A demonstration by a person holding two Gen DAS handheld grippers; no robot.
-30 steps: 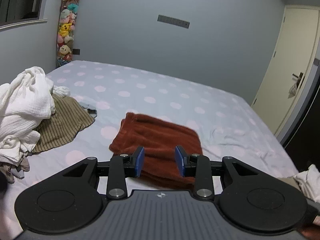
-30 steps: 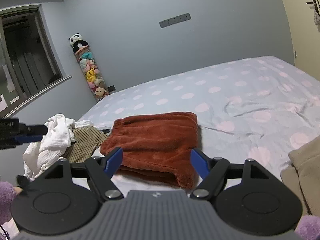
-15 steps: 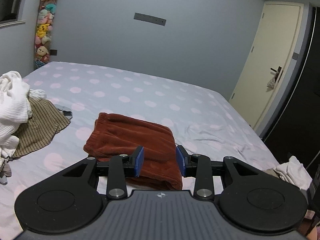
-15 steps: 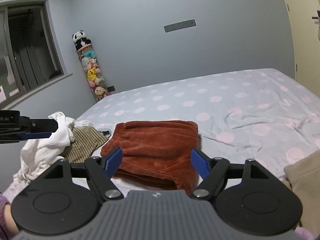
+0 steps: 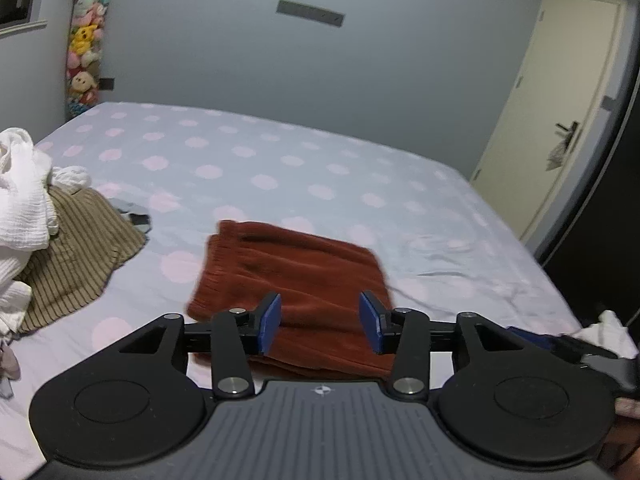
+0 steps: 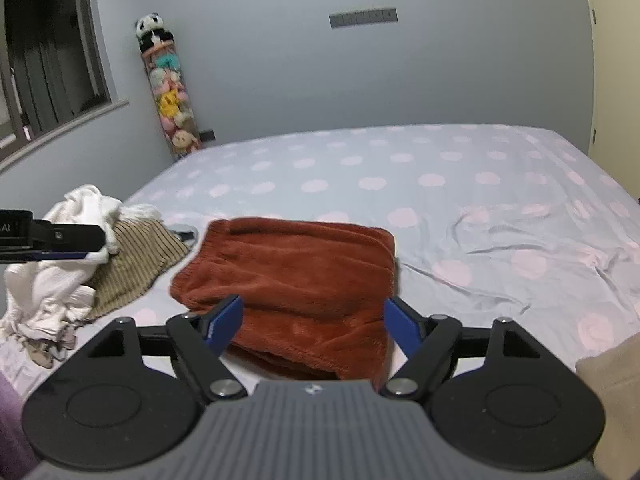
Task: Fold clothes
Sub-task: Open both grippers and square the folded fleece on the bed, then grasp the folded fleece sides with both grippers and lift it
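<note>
While both our left gripper (image 5: 319, 328) and right gripper (image 6: 311, 323) hover agape and empty, grabbing one layer could unravel the folded rust fleece garment (image 6: 296, 276) near the bed's (image 6: 460, 200) front edge.

Fuzzy rust garment (image 6: 304, 280); ribbed olive cloth (image 6: 136, 260).

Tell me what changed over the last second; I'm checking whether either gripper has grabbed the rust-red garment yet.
Neither has. The left gripper opened its jaws wider and swung, first right, then partly back. The right gripper stayed open and only shifted slightly. The folded rust-red garment lies where it was on the dotted bed sheet, ungripped; the pile of clothes at the left is unmoved.
</note>
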